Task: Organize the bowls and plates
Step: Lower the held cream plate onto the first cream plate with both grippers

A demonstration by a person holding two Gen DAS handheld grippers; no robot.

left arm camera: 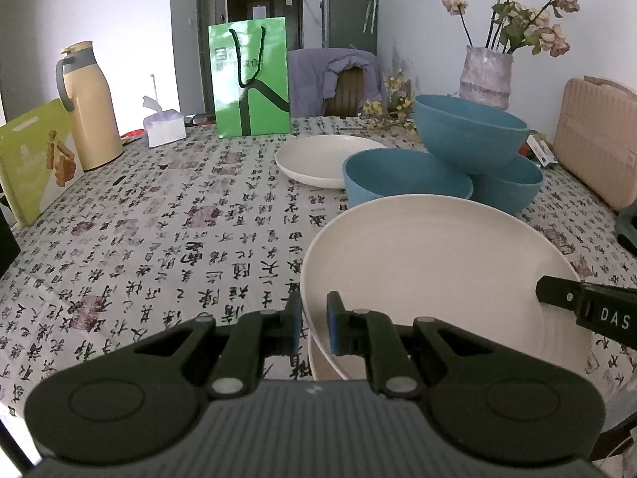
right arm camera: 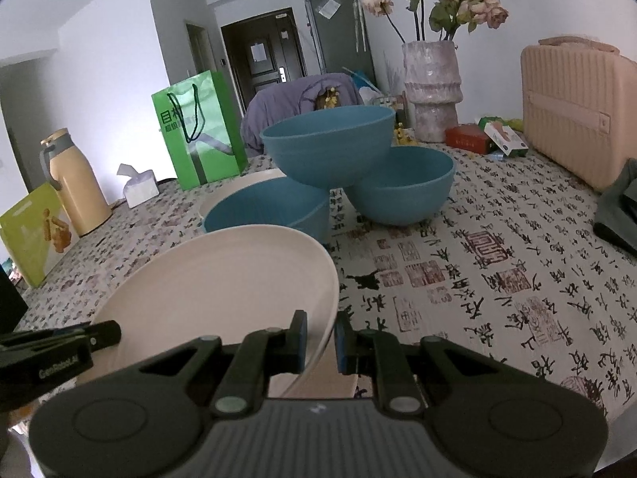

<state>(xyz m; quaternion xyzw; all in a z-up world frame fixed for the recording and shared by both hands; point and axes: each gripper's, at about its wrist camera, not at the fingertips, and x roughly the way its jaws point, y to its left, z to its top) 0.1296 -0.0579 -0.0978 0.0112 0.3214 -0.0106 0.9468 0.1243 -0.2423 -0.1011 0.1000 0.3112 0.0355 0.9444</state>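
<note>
1. The desk (left arm camera: 167, 215) carries three blue bowls (right arm camera: 330, 147), one stacked across the other two.
2. A cream plate (left arm camera: 430, 263) is lifted, tilted above the desk, near the bowls.
3. The left tongs (left arm camera: 314, 318) are clamped on the plate's left rim.
4. The right tongs (right arm camera: 321, 340) are clamped on its right rim.

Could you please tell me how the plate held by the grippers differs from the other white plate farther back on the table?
The held plate is gripped at opposite rims by the left gripper and right gripper; the far plate lies free. The held plate is tilted, the far plate flat beside the blue bowls. Both are plain white and empty.
</note>
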